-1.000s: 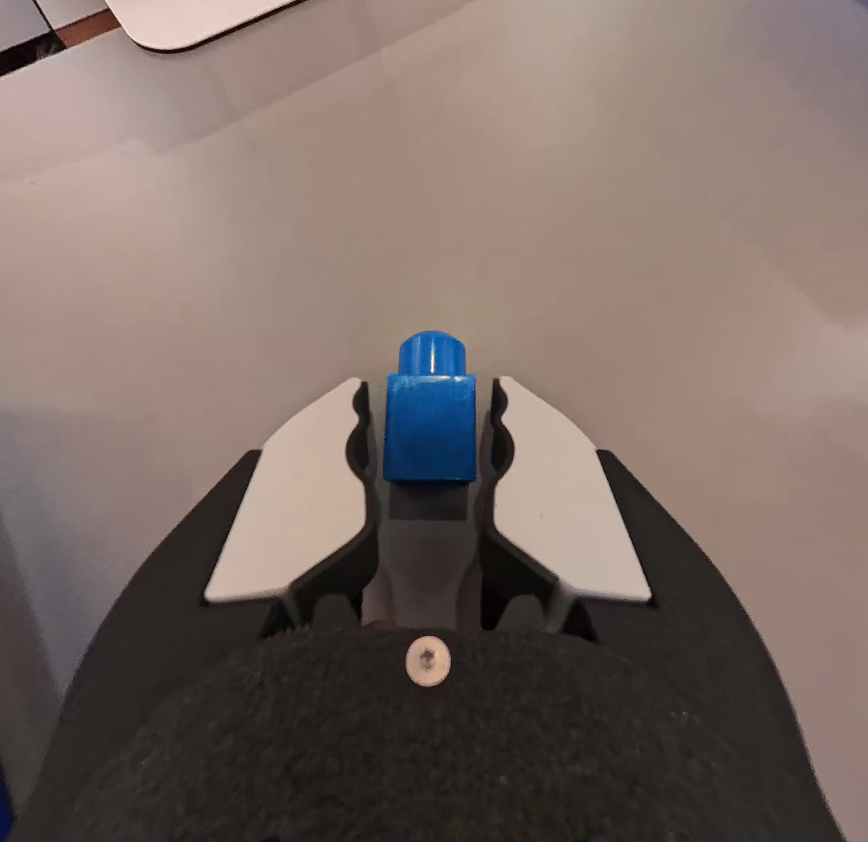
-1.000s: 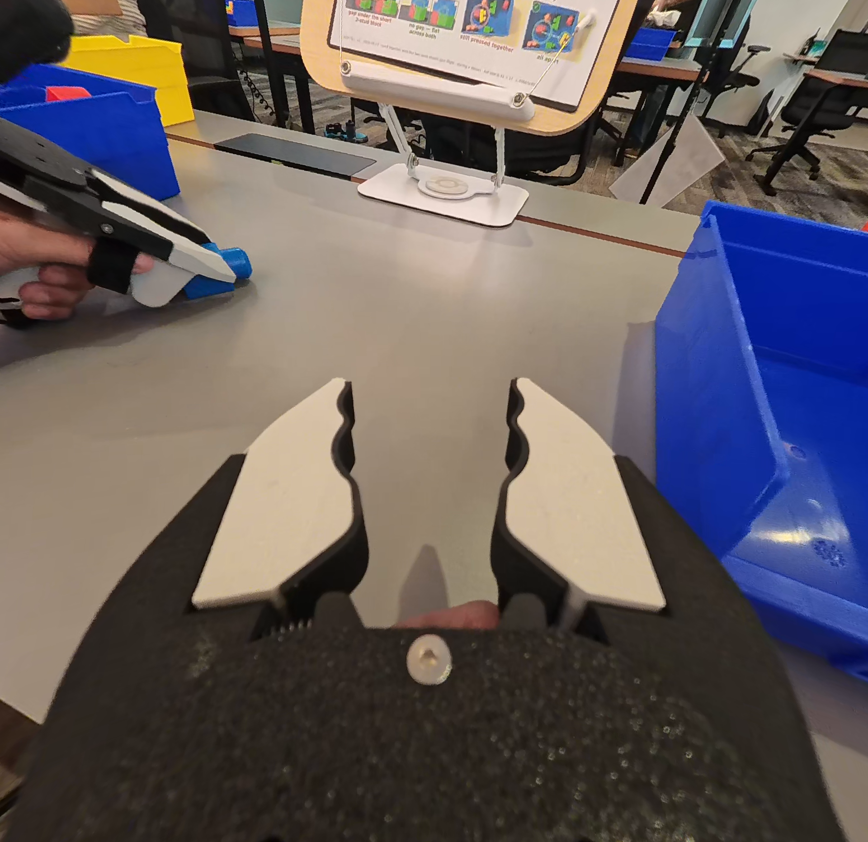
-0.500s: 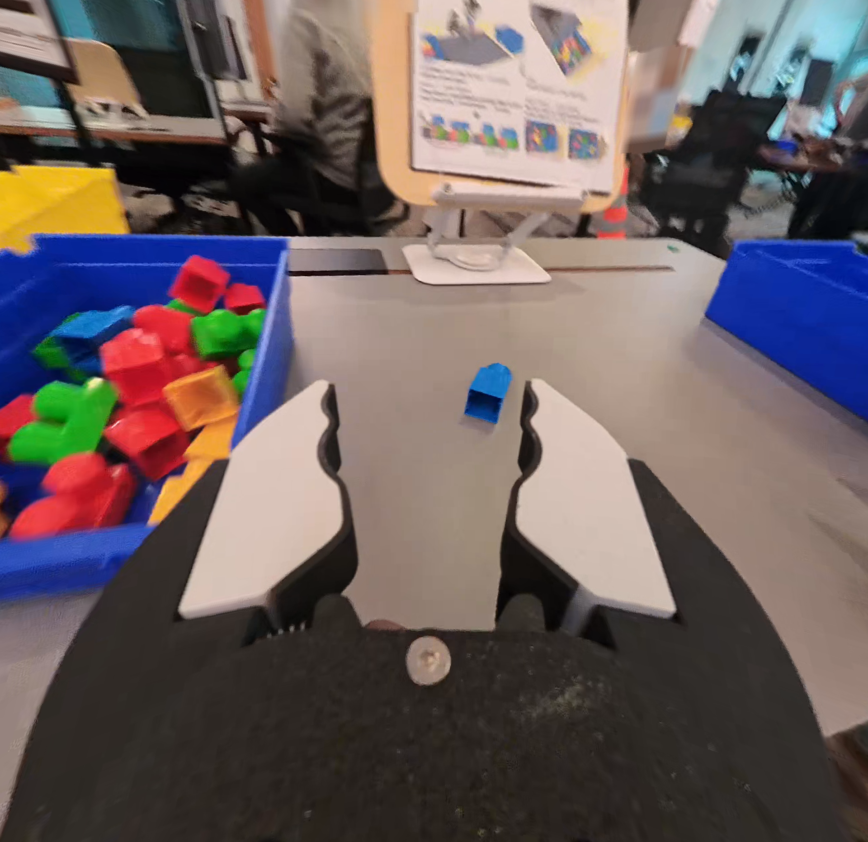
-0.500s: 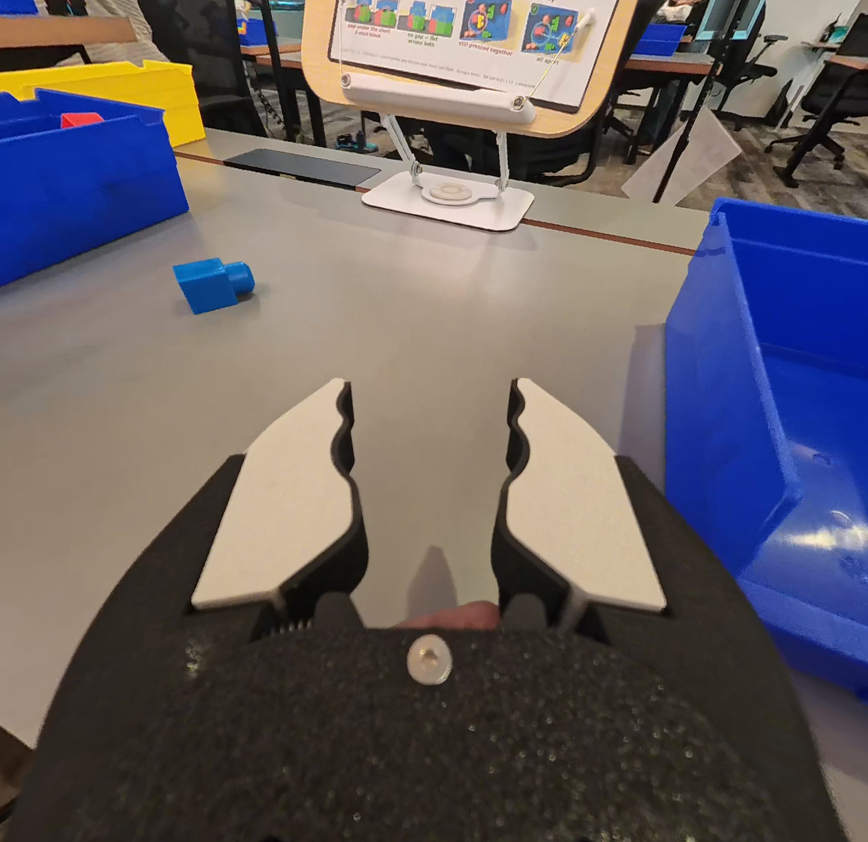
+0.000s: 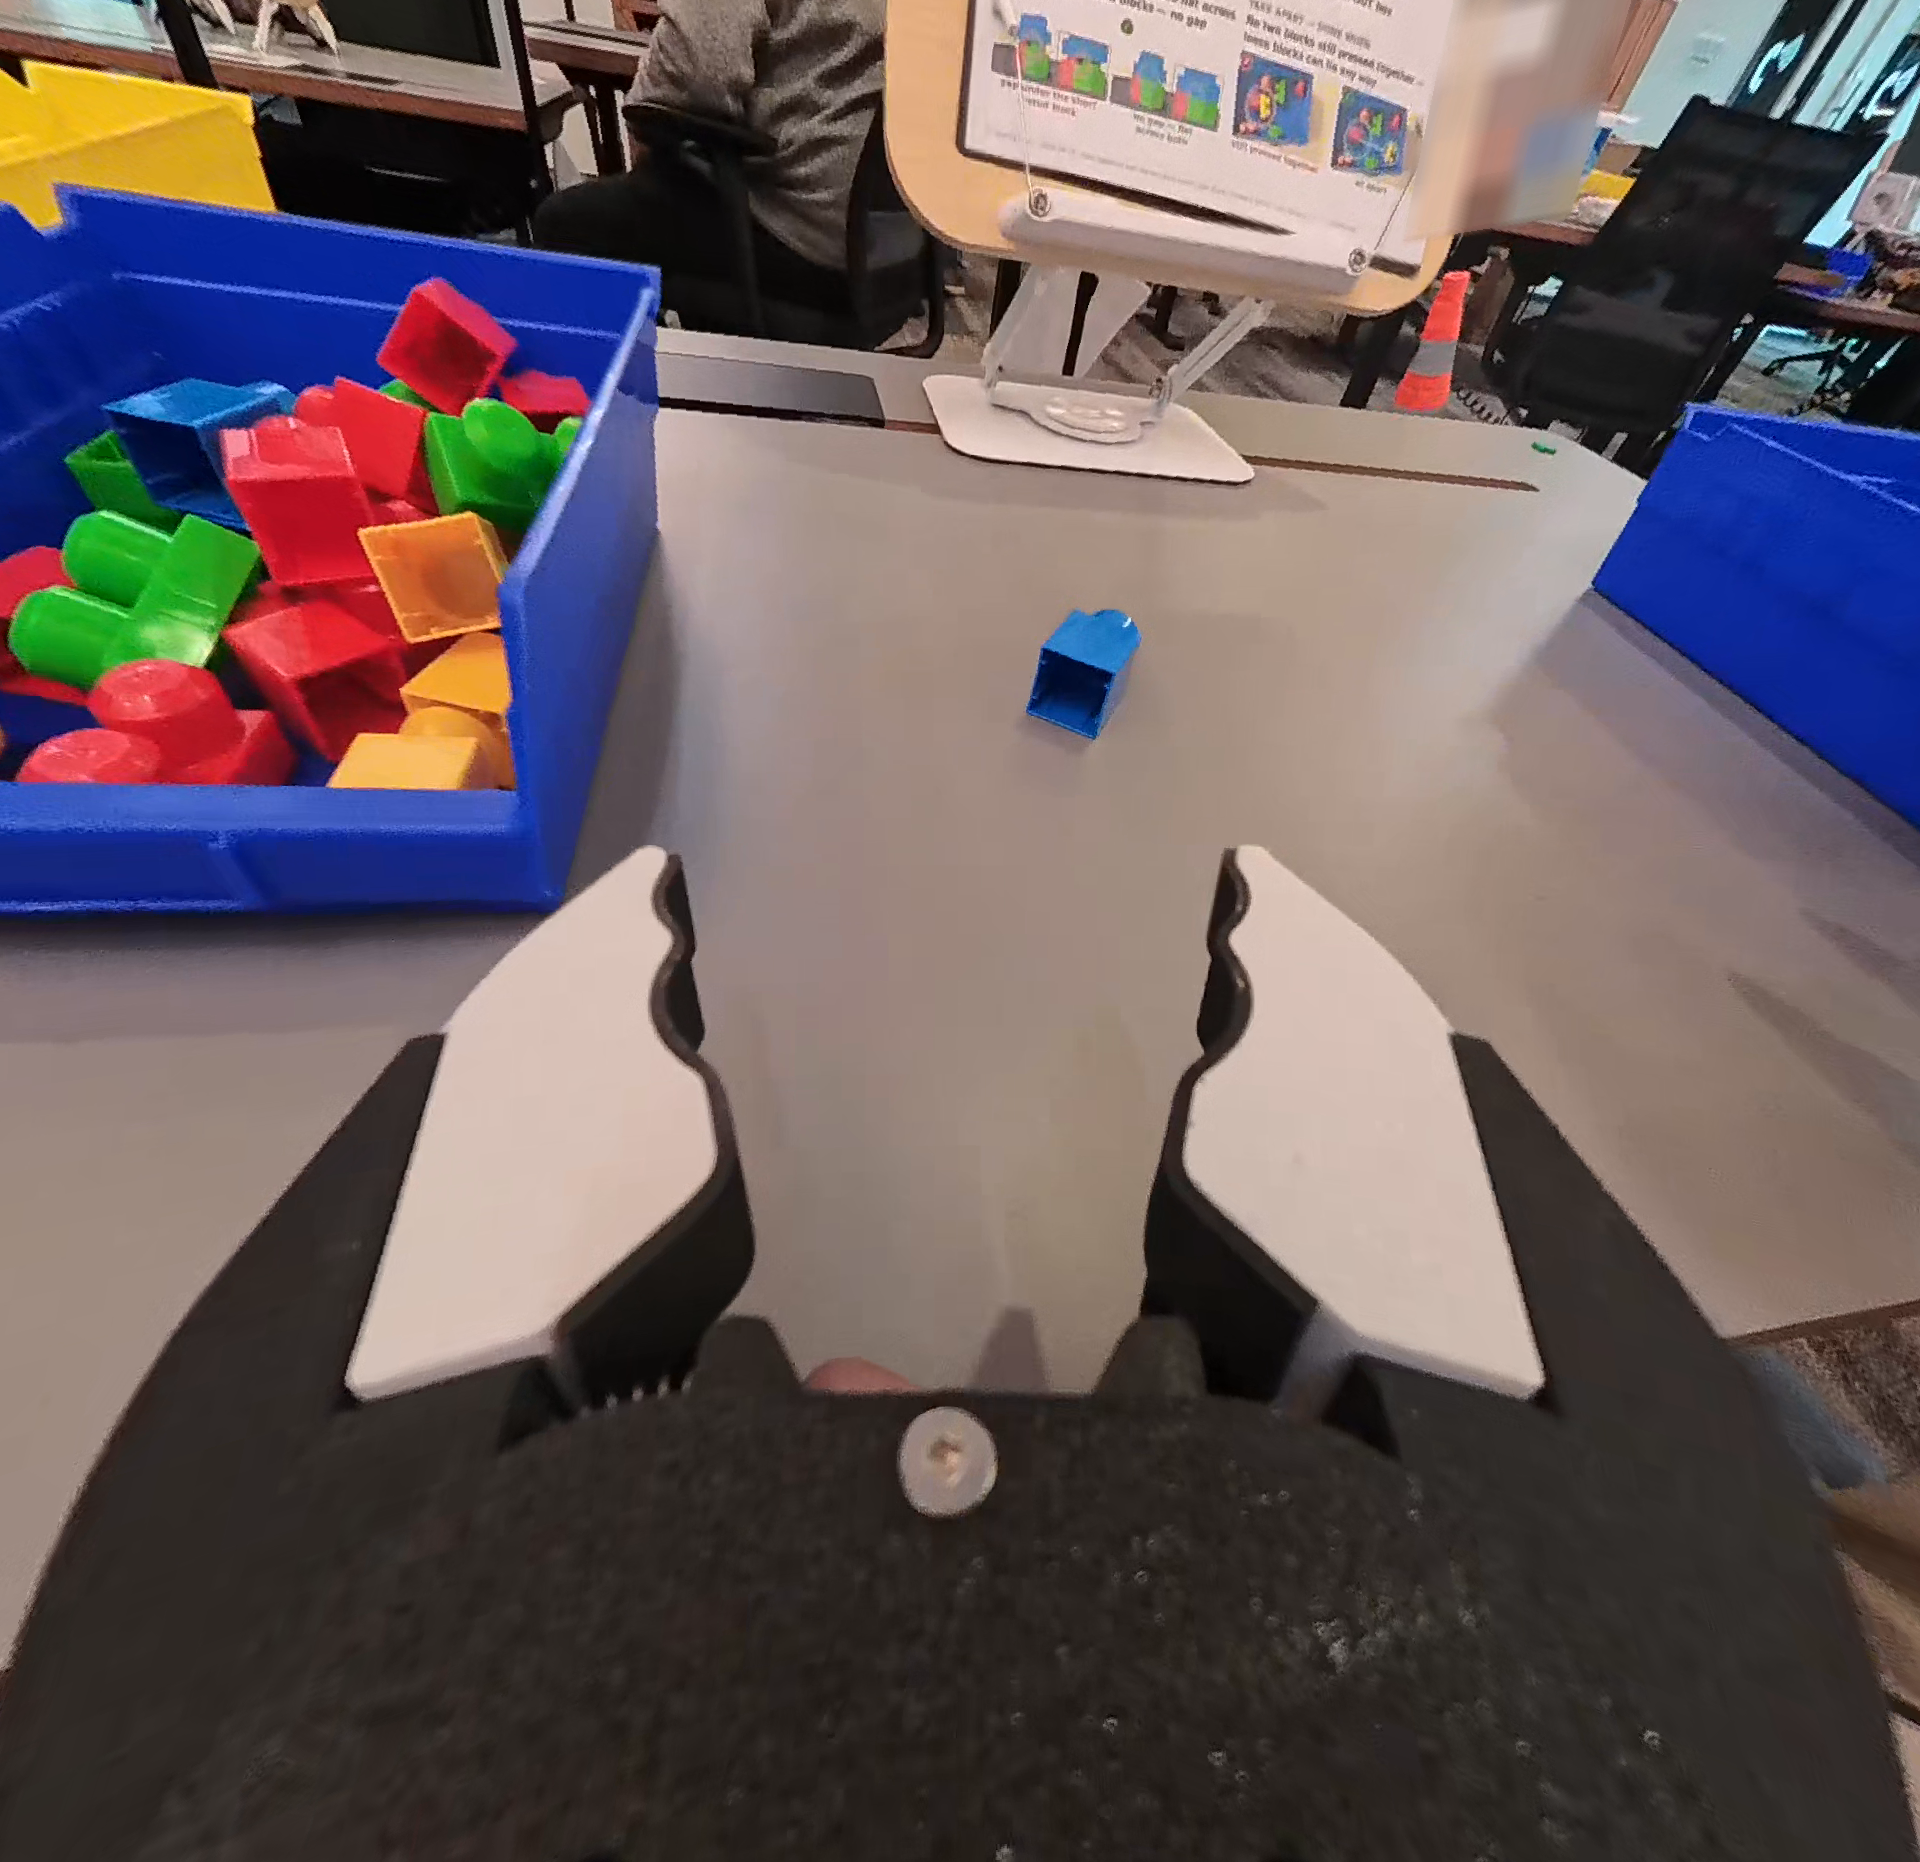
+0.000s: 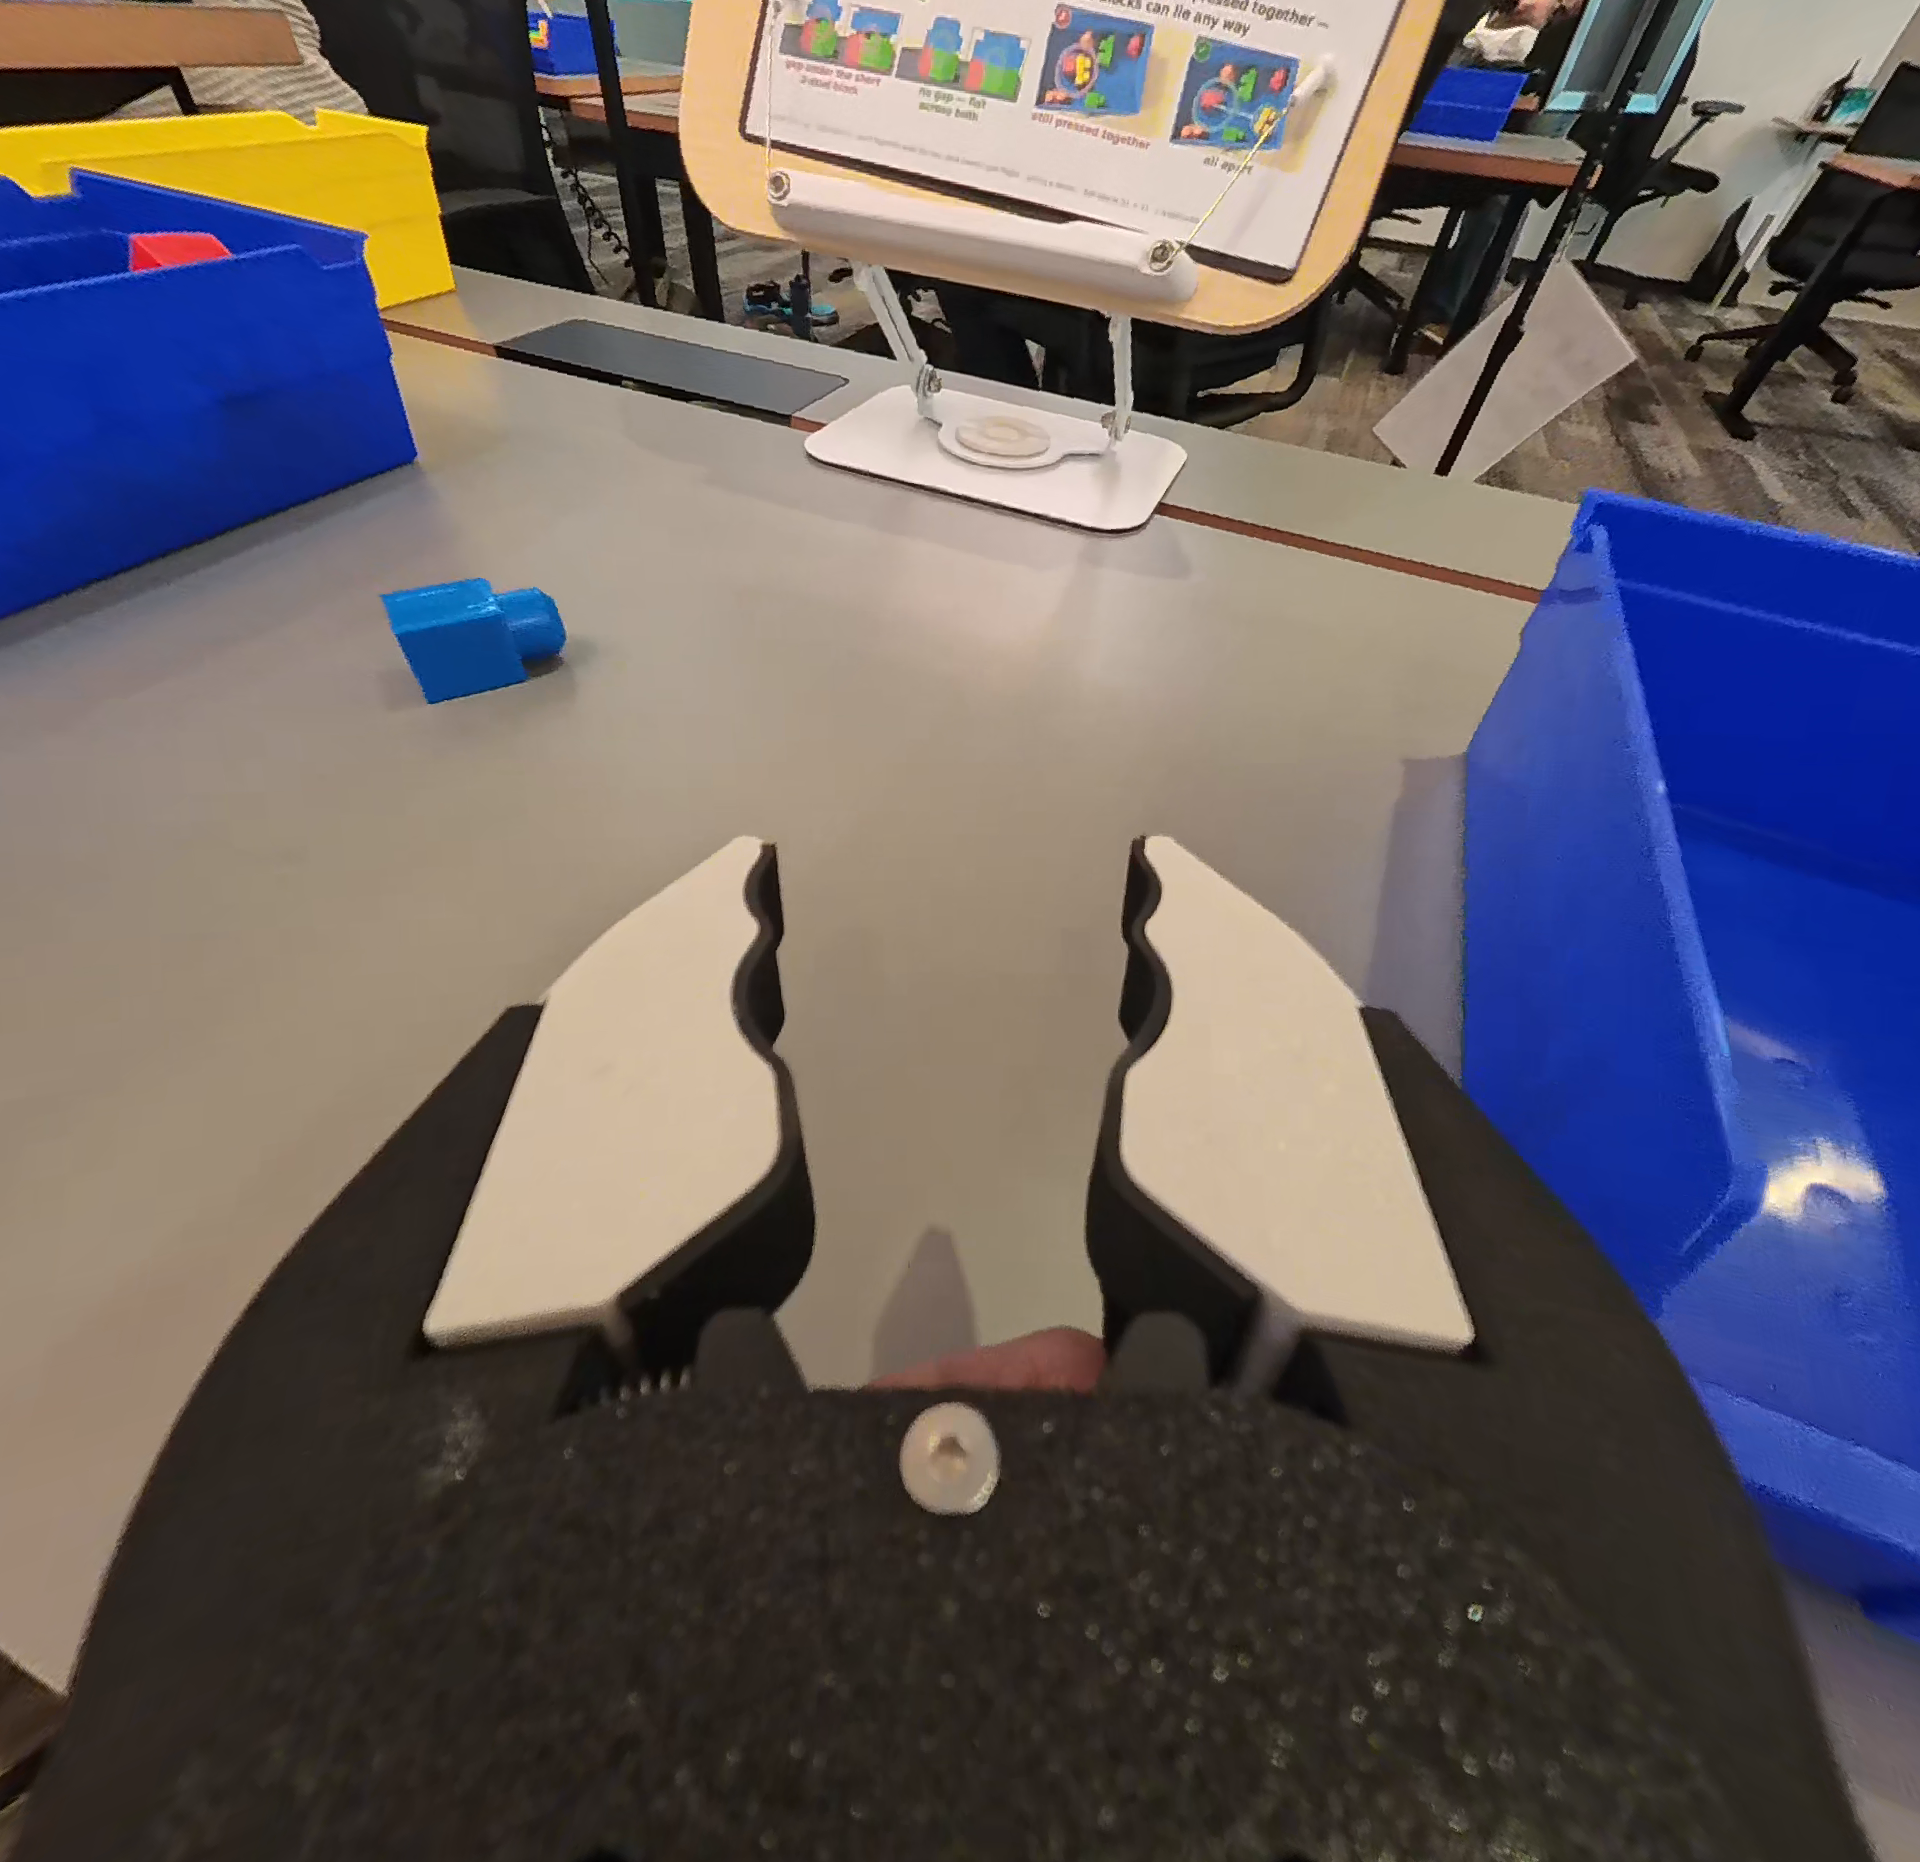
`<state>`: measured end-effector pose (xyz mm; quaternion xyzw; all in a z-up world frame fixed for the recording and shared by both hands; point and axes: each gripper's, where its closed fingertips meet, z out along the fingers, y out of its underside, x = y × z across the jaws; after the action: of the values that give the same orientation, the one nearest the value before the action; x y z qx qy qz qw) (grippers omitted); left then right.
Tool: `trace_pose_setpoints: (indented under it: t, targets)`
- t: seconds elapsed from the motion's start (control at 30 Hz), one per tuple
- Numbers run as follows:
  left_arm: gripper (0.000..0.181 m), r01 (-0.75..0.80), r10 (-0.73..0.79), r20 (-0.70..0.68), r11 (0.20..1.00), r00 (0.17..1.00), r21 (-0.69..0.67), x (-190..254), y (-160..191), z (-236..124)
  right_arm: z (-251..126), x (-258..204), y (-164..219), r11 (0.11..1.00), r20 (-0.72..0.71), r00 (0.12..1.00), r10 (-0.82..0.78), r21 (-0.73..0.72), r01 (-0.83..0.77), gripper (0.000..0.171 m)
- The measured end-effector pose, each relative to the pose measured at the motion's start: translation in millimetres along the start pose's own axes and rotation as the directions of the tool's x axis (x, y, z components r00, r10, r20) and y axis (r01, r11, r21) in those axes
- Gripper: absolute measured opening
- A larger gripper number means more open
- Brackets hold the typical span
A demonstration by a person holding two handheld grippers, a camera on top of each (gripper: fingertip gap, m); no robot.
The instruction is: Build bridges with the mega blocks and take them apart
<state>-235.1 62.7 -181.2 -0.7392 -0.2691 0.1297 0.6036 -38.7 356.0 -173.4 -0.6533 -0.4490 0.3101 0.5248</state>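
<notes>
A small blue one-stud block (image 5: pixel 1083 672) lies on its side on the grey table (image 5: pixel 935 981), its hollow bottom toward my left gripper. It also shows in the right wrist view (image 6: pixel 473 636), stud pointing right. My left gripper (image 5: pixel 951 867) is open and empty, held back from the block. My right gripper (image 6: pixel 951 856) is open and empty over the table, to the right of the block. A blue bin (image 5: pixel 582 607) at the left holds several red, green, yellow and blue blocks (image 5: pixel 301 503).
An empty blue bin (image 6: pixel 1714 981) stands at the right, close to my right gripper; it also shows in the left wrist view (image 5: pixel 1787 586). An instruction board on a white stand (image 6: pixel 997 451) is at the table's back edge. A yellow bin (image 6: pixel 260 191) sits behind the left bin.
My left gripper let go of the blue block, opened and pulled back and up from it. The block now lies alone on the table. My right gripper barely moved.
</notes>
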Motion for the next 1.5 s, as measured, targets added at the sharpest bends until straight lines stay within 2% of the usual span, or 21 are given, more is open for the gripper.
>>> trace_pose_setpoints:
  t: [0.13, 0.3, 0.4, 0.5, 0.63, 0.77, 0.97, 1.23, 1.3, 1.5]
  targets:
    - [0.086, -0.052, 0.053, 0.045, 0.998, 0.998, -0.024, -18, -13, -1, 1, -1, 3, 1.0, -0.004, 1.0, 0.002, -0.009, -0.002, 0.063]
    - [0.083, -0.119, 0.126, 0.087, 0.989, 0.988, -0.083, -69, -58, 4, 3, -2, 5, 1.0, 0.003, 1.0, 0.004, -0.012, -0.004, 0.063]
    - [0.08, -0.153, 0.172, 0.111, 0.975, 0.979, -0.16, -111, -78, 21, 5, -2, 5, 1.0, 0.007, 1.0, -0.003, -0.012, 0.003, 0.063]
    - [0.078, -0.157, 0.189, 0.098, 0.951, 0.977, -0.268, -146, -82, 48, 6, -2, 6, 1.0, 0.009, 1.0, -0.007, -0.014, 0.007, 0.063]
    - [0.079, -0.184, 0.222, 0.05, 0.898, 0.974, -0.4, -176, -76, 93, 5, 1, 8, 1.0, 0.009, 1.0, 0.002, -0.018, -0.001, 0.062]
    - [0.077, -0.151, 0.191, 0.014, 0.814, 0.981, -0.561, -190, -51, 132, 2, 5, 10, 1.0, 0.0, 1.0, 0.005, -0.021, -0.005, 0.062]
    - [0.06, -0.006, 0.05, 0.04, 0.692, 0.998, -0.722, -196, -42, 164, -4, 12, 10, 1.0, -0.013, 1.0, 0.009, -0.019, -0.01, 0.062]
    - [0.044, 0.09, -0.04, 0.082, 0.579, 0.996, -0.81, -201, -38, 170, -7, 15, 12, 1.0, -0.007, 1.0, 0.015, -0.013, -0.015, 0.062]
    - [0.037, 0.096, -0.027, 0.098, 0.553, 0.995, -0.828, -205, -36, 169, -6, 16, 13, 1.0, -0.004, 1.0, 0.015, -0.017, -0.015, 0.062]
    - [0.036, 0.043, 0.055, 0.075, 0.445, 0.996, -0.895, -212, -34, 164, -8, 14, 16, 1.0, 0.008, 1.0, 0.018, -0.024, -0.017, 0.061]
